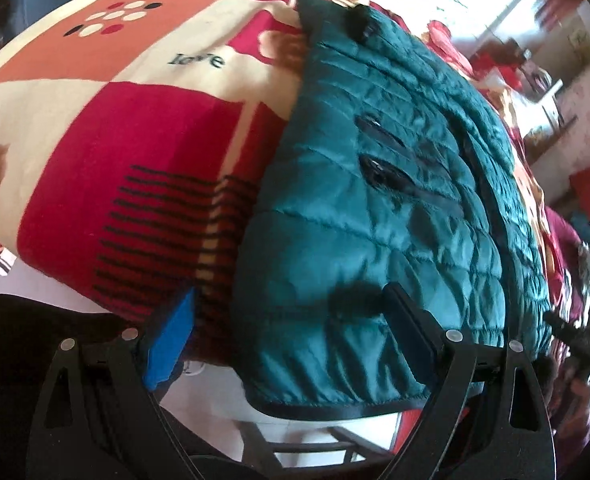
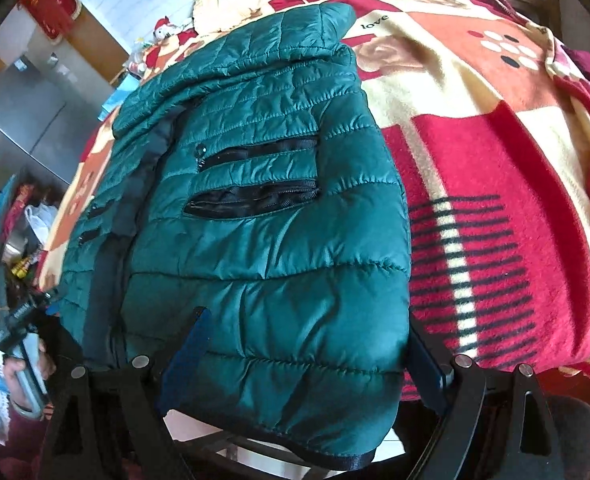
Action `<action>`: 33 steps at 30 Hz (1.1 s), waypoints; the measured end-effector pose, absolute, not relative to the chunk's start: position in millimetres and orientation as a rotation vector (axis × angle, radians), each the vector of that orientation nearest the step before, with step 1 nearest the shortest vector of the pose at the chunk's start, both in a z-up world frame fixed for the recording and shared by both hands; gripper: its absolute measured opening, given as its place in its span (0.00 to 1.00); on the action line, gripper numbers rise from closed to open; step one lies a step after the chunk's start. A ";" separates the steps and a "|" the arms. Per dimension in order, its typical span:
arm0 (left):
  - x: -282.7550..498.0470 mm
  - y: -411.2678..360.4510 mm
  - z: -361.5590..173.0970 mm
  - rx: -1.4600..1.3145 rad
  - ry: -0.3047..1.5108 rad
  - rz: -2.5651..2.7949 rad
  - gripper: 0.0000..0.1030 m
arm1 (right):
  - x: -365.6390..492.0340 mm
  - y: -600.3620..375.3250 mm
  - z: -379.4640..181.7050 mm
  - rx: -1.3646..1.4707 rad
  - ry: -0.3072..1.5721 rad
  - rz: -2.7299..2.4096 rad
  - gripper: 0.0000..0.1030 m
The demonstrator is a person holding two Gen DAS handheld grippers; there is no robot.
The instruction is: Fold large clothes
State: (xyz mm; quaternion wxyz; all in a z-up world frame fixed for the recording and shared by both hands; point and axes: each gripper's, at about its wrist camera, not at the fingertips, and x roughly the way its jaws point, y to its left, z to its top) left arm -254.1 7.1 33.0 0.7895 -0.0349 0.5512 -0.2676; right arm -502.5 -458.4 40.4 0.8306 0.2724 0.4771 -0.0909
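The teal quilted puffer jacket (image 2: 263, 208) lies front-up on a bed covered with a red, cream and orange patterned blanket (image 1: 107, 128). Its collar points toward the far end of the bed, and its black-bound hem (image 2: 327, 454) hangs over the near edge. Two black pocket zippers (image 2: 255, 196) on the chest panel stand partly open.

Step in hand: approach for the first fold. Neither tool has hold of fabric.

- Left tool (image 1: 291, 334): jaws wide apart, nothing clamped. It hovers over the hem corner on the jacket's left side; one finger is over the blanket, the other over the quilting.
- Right tool (image 2: 307, 356): jaws wide apart, nothing clamped. It straddles the lower part of the jacket near the hem on the opposite side.

In the right wrist view, a hand (image 2: 31, 376) holding the left tool shows at the lower left edge.

Next move, as judged: bring each tool down onto its hem corner, close on the bound edge, then lift both corners evenly. The padded fabric is slippery and thick, so a shallow bite may slide off; take the bound hem fully between the pads.
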 end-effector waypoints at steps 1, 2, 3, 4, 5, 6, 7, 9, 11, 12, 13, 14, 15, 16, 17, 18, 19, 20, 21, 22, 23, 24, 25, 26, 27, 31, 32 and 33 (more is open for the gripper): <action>-254.6 3.8 32.7 -0.078 1.194 -0.590 0.88 | -503.1 -458.9 40.3 0.586 1.006 -0.186 0.86; -255.5 2.1 32.5 -0.085 1.201 -0.604 0.88 | -504.3 -459.7 40.2 0.597 0.998 -0.177 0.86; -256.3 -0.3 32.5 -0.090 1.206 -0.615 0.88 | -505.4 -460.3 39.9 0.606 0.990 -0.171 0.86; -256.8 -2.2 32.6 -0.083 1.209 -0.616 0.88 | -506.2 -460.6 39.6 0.612 0.985 -0.167 0.86; -257.5 -4.0 32.8 -0.072 1.211 -0.616 0.88 | -506.6 -460.8 38.9 0.624 0.978 -0.161 0.86; -257.6 -6.1 33.2 -0.066 1.215 -0.624 0.88 | -506.5 -460.5 38.0 0.636 0.975 -0.153 0.86; -258.1 -7.2 34.1 -0.068 1.221 -0.639 0.88 | -506.4 -459.7 38.0 0.640 0.975 -0.143 0.86; -260.2 -3.6 38.6 -0.086 1.217 -0.664 0.88 | -505.5 -454.7 40.9 0.645 0.967 -0.092 0.78; -261.1 0.0 43.1 -0.108 1.208 -0.674 0.88 | -504.3 -449.1 48.0 0.639 0.960 -0.037 0.76; -261.2 3.5 45.1 -0.126 1.206 -0.676 0.88 | -503.7 -447.2 50.3 0.629 0.961 -0.023 0.76; -261.4 4.6 46.6 -0.138 1.206 -0.678 0.88 | -503.2 -446.1 51.0 0.622 0.963 -0.017 0.76; -261.8 5.7 49.2 -0.150 1.202 -0.682 0.88 | -502.8 -445.9 51.9 0.622 0.965 -0.015 0.76; -262.5 5.5 51.3 -0.155 1.198 -0.693 0.88 | -502.8 -446.4 51.2 0.627 0.964 -0.015 0.76; -263.9 4.0 53.5 -0.147 1.197 -0.702 0.88 | -502.1 -447.1 49.8 0.632 0.968 -0.018 0.76; -265.3 1.9 54.6 -0.133 1.197 -0.705 0.88 | -501.5 -448.2 48.2 0.632 0.973 -0.021 0.76; -267.5 -0.7 55.8 -0.118 1.197 -0.717 0.88 | -501.0 -448.6 46.7 0.632 0.976 -0.024 0.76; -269.3 -4.0 56.4 -0.108 1.200 -0.732 0.88 | -501.8 -449.4 45.7 0.635 0.979 -0.029 0.76; -271.1 -5.9 57.5 -0.101 1.203 -0.743 0.88 | -502.1 -449.7 44.1 0.642 0.984 -0.035 0.76; -272.3 -7.6 58.8 -0.097 1.202 -0.753 0.88 | -502.9 -450.1 43.6 0.648 0.984 -0.032 0.76; -273.6 -9.3 62.0 -0.103 1.197 -0.771 0.88 | -503.6 -451.5 43.6 0.654 0.983 -0.028 0.76; -274.0 -9.0 64.9 -0.118 1.194 -0.790 0.88 | -505.5 -451.9 44.5 0.670 0.979 -0.019 0.76; -273.3 -8.8 67.3 -0.136 1.191 -0.807 0.88 | -508.0 -453.0 45.6 0.687 0.973 -0.008 0.76; -271.6 -8.4 68.9 -0.151 1.189 -0.819 0.88 | -509.8 -453.8 46.7 0.703 0.966 0.004 0.76; -270.2 -8.8 69.9 -0.160 1.187 -0.827 0.88 | -512.0 -454.1 47.6 0.713 0.960 0.012 0.76; -268.3 -9.1 69.1 -0.153 1.186 -0.825 0.88 | -513.1 -454.3 48.2 0.720 0.956 0.021 0.76; -266.6 -16.0 55.4 -0.077 1.223 -0.758 0.88 | -509.8 -451.3 42.4 0.694 0.984 0.017 0.76; -267.2 -17.3 52.4 -0.061 1.224 -0.747 0.88 | -508.1 -449.2 39.1 0.684 0.996 0.014 0.76; -267.3 -17.8 49.8 -0.047 1.221 -0.735 0.88 | -507.3 -447.7 38.0 0.678 1.001 0.014 0.76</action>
